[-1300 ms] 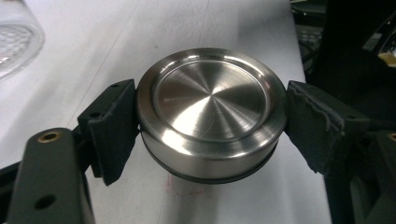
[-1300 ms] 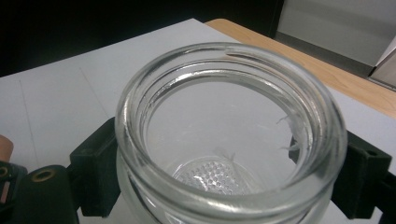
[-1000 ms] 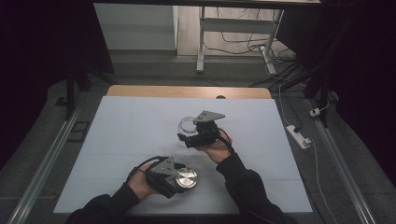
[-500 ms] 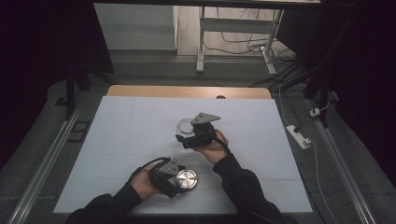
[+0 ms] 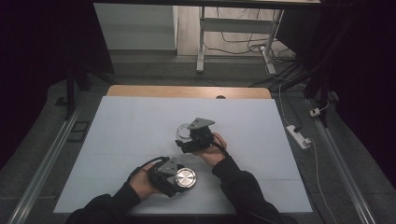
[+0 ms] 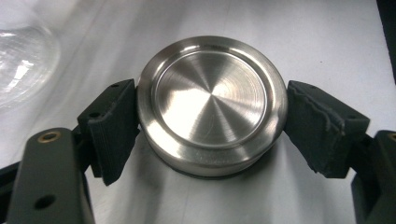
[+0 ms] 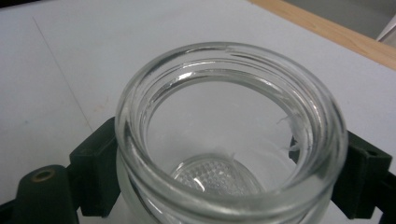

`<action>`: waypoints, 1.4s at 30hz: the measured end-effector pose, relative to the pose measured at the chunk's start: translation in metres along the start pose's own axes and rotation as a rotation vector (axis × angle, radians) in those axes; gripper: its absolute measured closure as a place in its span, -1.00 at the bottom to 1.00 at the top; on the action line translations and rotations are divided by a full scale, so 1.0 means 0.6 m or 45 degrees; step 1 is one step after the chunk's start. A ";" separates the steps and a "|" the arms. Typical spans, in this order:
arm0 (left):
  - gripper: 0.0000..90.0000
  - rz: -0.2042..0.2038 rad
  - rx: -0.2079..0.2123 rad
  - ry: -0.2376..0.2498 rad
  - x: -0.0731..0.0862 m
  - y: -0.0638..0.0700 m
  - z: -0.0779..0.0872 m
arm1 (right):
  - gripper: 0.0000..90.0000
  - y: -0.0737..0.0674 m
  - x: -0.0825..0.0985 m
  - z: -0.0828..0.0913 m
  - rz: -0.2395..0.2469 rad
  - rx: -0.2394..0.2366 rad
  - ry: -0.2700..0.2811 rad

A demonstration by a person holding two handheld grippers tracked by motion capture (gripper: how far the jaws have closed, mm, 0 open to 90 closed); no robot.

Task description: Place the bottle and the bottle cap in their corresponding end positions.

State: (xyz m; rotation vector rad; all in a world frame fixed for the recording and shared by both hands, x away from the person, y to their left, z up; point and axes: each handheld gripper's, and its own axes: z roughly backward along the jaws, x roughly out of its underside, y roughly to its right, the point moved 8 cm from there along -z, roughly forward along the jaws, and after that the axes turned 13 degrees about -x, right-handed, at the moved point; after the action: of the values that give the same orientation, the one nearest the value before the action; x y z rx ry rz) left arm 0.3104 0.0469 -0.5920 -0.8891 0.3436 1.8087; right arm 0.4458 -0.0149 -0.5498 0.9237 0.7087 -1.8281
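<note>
A round steel lid (image 6: 211,105) lies flat on the white table, and my left gripper (image 6: 211,121) is shut on it, one pad against each side of its rim. In the high view that lid (image 5: 186,178) is near the table's front edge with the left gripper (image 5: 173,176) around it. A clear glass jar (image 7: 231,135) stands upright with its mouth uncovered and nothing visible inside. My right gripper (image 7: 231,182) is shut on the jar below its neck. From above, the jar (image 5: 184,132) is at the table's middle with the right gripper (image 5: 190,138) on it.
The white table top (image 5: 116,140) has a wooden strip (image 5: 187,91) along its far edge. A power strip (image 5: 299,136) and cables lie on the floor to the right. A table leg frame (image 5: 201,42) stands beyond the far edge.
My right gripper has sunk a little with the jar, toward the table top. The left gripper and the lid have kept still.
</note>
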 end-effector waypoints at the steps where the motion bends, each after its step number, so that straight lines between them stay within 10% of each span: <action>1: -0.54 0.006 -0.003 0.006 0.000 -0.002 0.002 | -0.69 0.000 0.001 0.000 -0.006 -0.006 0.000; 17: -0.54 0.109 0.035 0.052 -0.004 -0.009 0.013 | -0.69 0.004 0.004 0.002 -0.029 -0.024 0.000; 27: -0.55 0.037 0.027 -0.024 -0.001 0.007 -0.011 | -0.70 0.004 0.004 0.002 -0.034 -0.026 -0.007; 42: -0.84 0.090 0.057 -0.016 -0.003 0.004 -0.009 | -0.93 -0.002 0.008 -0.003 -0.023 -0.053 -0.061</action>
State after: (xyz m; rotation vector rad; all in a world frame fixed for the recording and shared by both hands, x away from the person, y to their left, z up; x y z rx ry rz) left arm 0.3111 0.0416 -0.5951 -0.8431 0.4100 1.8634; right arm 0.4438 -0.0150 -0.5546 0.8463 0.7243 -1.8388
